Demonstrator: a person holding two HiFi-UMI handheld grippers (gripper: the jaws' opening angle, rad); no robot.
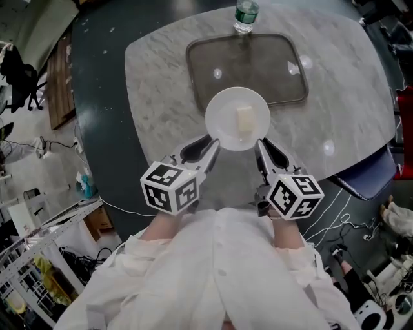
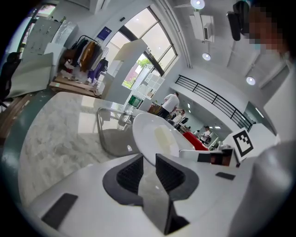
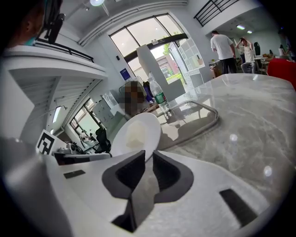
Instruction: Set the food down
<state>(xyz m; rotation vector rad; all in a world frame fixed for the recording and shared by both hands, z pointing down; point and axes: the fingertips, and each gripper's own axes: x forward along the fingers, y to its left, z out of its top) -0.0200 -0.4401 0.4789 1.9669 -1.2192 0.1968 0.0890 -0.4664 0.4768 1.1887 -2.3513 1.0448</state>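
So both grippers are pinching the near rim of the white plate (image 1: pixel 226 122), left gripper (image 1: pixel 211 143) on the left side and right gripper (image 1: pixel 260 145) on the right. The only thing on it is a pale block of food (image 1: pixel 245 119), a bit right of centre. The plate sits over the near edge of the dark tray (image 1: pixel 200 64) on the marble table (image 1: pixel 155 77), with a water bottle (image 1: pixel 246 16) at the tray's far edge.
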